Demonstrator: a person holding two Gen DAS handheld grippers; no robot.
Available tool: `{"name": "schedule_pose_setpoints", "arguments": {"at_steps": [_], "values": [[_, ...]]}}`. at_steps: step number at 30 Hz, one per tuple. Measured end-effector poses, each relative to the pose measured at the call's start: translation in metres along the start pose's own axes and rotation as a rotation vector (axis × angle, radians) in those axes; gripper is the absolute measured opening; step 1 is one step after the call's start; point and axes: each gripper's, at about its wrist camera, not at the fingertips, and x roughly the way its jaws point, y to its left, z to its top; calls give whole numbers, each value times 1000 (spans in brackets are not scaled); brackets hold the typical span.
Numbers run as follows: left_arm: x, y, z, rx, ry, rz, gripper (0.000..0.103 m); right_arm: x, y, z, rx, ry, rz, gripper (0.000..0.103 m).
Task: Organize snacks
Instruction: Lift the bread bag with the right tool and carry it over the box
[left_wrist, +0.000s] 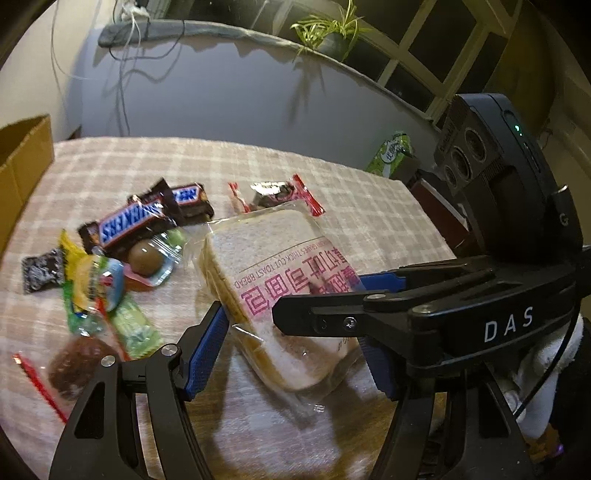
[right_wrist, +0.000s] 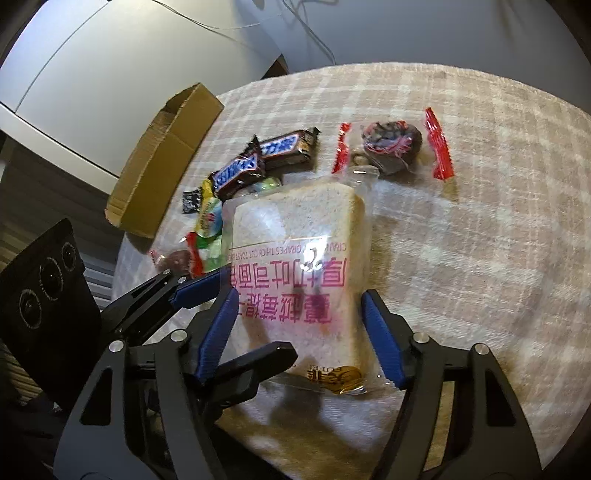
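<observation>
Clamped on the bag of toast bread (left_wrist: 258, 266) with the left gripper (left_wrist: 295, 354), blue pads pressing the wrapper from two sides. Clamped on the same bag also with the right gripper (right_wrist: 299, 306), jaws closed against its two edges near the printed end. Held tilted above the checked tablecloth (right_wrist: 480, 221), with pink print upside down in both views and a shadow below it. Crossing close together at the bag's near end, one gripper's fingers between the other's. Behind the bag, on the cloth: two Snickers bars (left_wrist: 129, 225) overlapping, a dark cake in a red-edged wrapper (right_wrist: 391, 144), and a heap of small colourful snacks (left_wrist: 96, 288) just beside the bars. At the table's far left edge, an open cardboard box (right_wrist: 162, 155), well apart from the bag.
</observation>
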Motion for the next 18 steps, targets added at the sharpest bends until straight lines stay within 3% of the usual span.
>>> {"name": "schedule_pose_setpoints", "arguments": {"at_steps": [18], "values": [[-71,38,14,16,-173,110,69,3,81,34,-89,-52,52,70]]}}
